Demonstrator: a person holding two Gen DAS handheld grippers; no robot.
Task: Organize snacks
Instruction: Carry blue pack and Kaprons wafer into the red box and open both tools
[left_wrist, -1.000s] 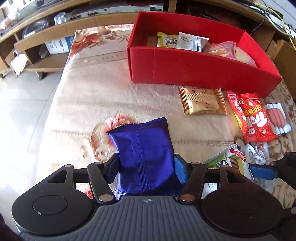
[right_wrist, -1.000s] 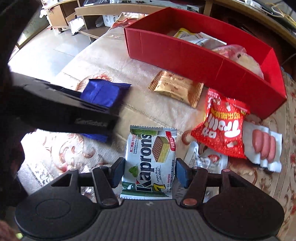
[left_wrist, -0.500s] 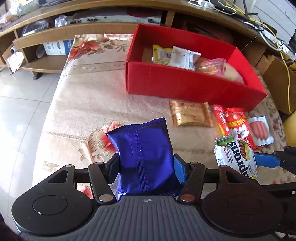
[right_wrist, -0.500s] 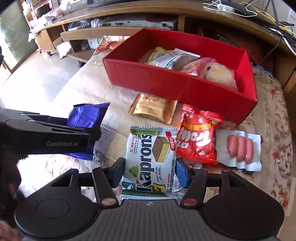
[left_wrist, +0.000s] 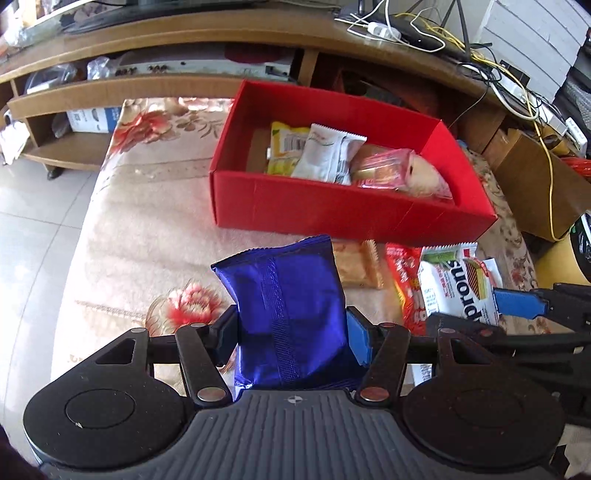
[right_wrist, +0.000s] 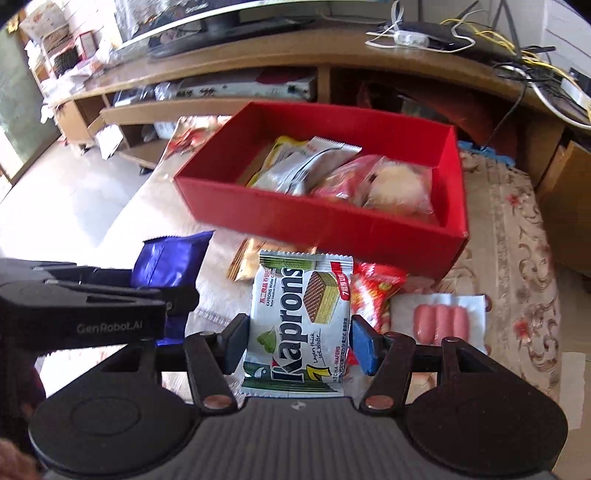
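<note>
My left gripper (left_wrist: 291, 328) is shut on a shiny blue snack packet (left_wrist: 284, 295) and holds it above the cloth, short of the red box (left_wrist: 332, 206). My right gripper (right_wrist: 300, 341) is shut on a white Kaprons wafer packet (right_wrist: 301, 317), also lifted; that packet shows in the left wrist view (left_wrist: 458, 288) too. The red box (right_wrist: 317, 221) holds several snacks: a yellow packet (left_wrist: 284, 147), a white packet (left_wrist: 328, 155) and a pink bag with a bun (left_wrist: 410, 173). The blue packet shows at the left of the right wrist view (right_wrist: 170, 258).
On the flowered cloth (left_wrist: 147, 236) in front of the box lie a gold packet (left_wrist: 360, 266), a red packet (right_wrist: 373, 291) and a sausage pack (right_wrist: 439, 317). A wooden TV stand (left_wrist: 184, 85) with cables stands behind. A cardboard box (left_wrist: 535, 188) is at right. Tiled floor (left_wrist: 33, 221) lies left.
Both grippers have risen and moved toward the red box with their packets; the box interior now shows more fully from above.
</note>
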